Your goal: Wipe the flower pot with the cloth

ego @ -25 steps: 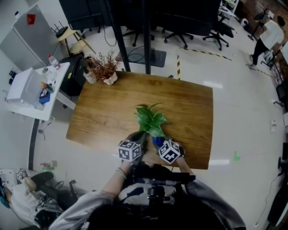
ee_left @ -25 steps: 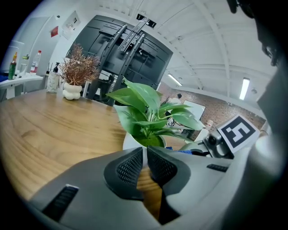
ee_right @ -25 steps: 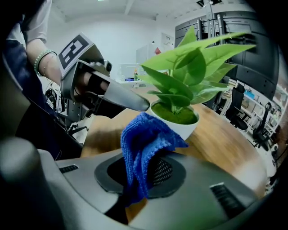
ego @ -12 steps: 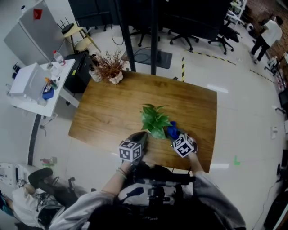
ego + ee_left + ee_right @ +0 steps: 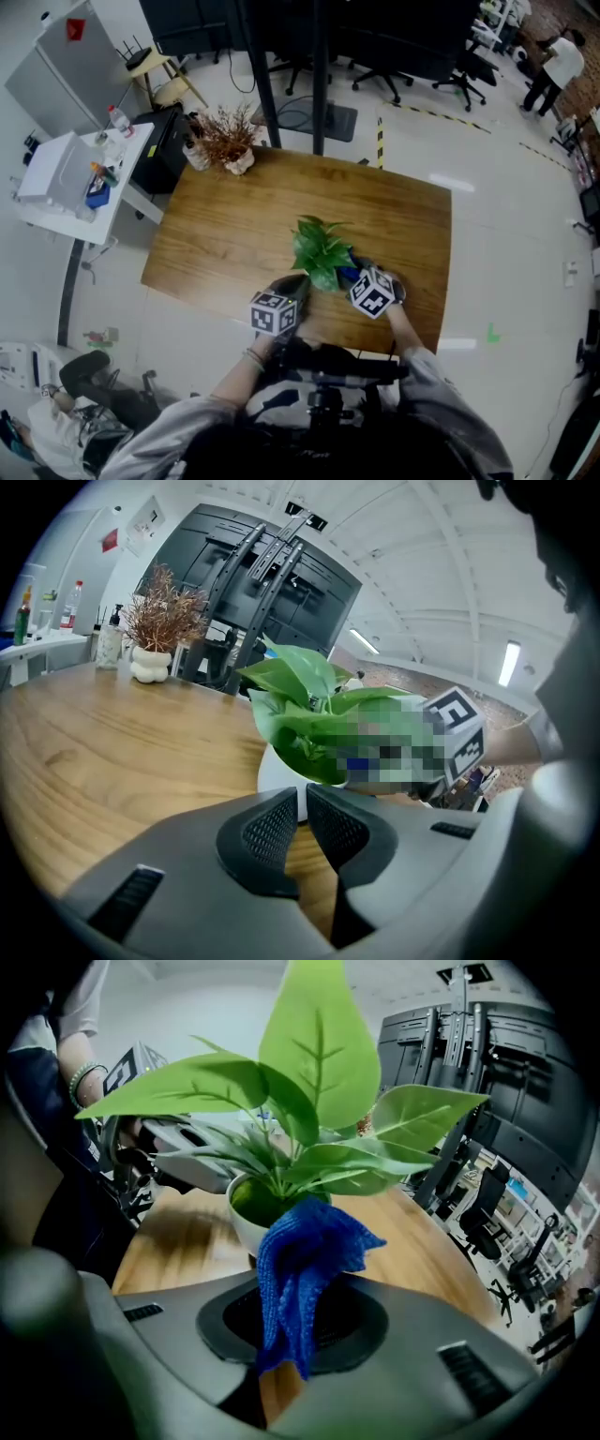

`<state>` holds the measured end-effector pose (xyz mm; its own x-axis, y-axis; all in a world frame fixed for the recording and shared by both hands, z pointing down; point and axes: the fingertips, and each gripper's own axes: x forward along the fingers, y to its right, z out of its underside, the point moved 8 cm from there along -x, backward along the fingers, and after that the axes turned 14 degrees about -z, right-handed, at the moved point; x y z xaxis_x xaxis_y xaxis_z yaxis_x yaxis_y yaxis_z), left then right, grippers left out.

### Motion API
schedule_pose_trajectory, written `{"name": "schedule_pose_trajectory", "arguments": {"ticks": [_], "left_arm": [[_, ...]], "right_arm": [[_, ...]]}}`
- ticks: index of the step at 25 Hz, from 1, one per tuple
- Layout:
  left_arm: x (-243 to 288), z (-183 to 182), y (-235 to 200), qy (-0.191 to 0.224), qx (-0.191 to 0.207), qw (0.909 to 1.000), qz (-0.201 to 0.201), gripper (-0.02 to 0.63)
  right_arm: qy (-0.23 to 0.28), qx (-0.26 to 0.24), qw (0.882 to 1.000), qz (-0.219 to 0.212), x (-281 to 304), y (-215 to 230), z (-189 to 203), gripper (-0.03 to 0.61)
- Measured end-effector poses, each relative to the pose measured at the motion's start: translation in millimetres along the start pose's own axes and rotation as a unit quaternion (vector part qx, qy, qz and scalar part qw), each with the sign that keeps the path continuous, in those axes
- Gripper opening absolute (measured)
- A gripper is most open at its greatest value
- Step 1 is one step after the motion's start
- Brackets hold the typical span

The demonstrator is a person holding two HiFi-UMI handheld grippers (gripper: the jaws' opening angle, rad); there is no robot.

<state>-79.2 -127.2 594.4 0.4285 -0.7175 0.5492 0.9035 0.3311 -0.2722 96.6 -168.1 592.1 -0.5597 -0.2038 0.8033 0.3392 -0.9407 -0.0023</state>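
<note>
Since half a second ago, the right gripper (image 5: 366, 283) has come back in from the side and now sits right next to the flower pot (image 5: 246, 1227), so less of the blue cloth (image 5: 305, 1269) shows from above. Its fingers are squeezed tight on the cloth. A loose bunch of it sticks up by the pot's white side, touching it or nearly so. The left gripper (image 5: 300, 806) has hardly moved. Its fingers are almost together with nothing between them, and their tips are just by the bottom of the pot on the other side. The pot stands up straight near the front edge of the table (image 5: 216, 234), between the two grippers. To wipe well, I think the cloth should be pushed softly on the white side and slid round it, low down under the big green leaves (image 5: 319, 246), while the left gripper stops the pot from sliding or tipping. The table is smooth brown wood, with a small vase of dry twigs (image 5: 225, 141) at the far corner. Around it is a shiny pale floor, with black office chairs (image 5: 394, 66) and a little white table (image 5: 70, 173) with bottles on it.
</note>
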Motion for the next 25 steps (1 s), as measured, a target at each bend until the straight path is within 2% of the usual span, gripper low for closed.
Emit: {"name": "schedule_pose_trajectory", "arguments": {"ticks": [9,14,18,25], "left_arm": [[3.7,-4.7,-19.0,0.013,-0.022,0.9995,-0.020,0.026],[7.5,-11.0,-29.4,0.019,-0.032,0.9990,-0.027,0.026],[5.1,-9.8,-28.1,0.017,-0.026,0.9994,-0.018,0.026],[8.1,-12.7,-27.5,0.023,0.007,0.9997,0.003,0.026]], "right_arm": [[0.006,0.011,1.000,-0.024,7.0,-49.0,-4.7,0.072],[0.009,0.015,0.999,-0.036,14.4,-60.5,-11.7,0.072],[0.014,0.035,0.999,-0.028,6.7,-52.5,-1.0,0.072],[0.035,0.080,0.996,0.008,-3.7,-8.8,10.7,0.072]]}}
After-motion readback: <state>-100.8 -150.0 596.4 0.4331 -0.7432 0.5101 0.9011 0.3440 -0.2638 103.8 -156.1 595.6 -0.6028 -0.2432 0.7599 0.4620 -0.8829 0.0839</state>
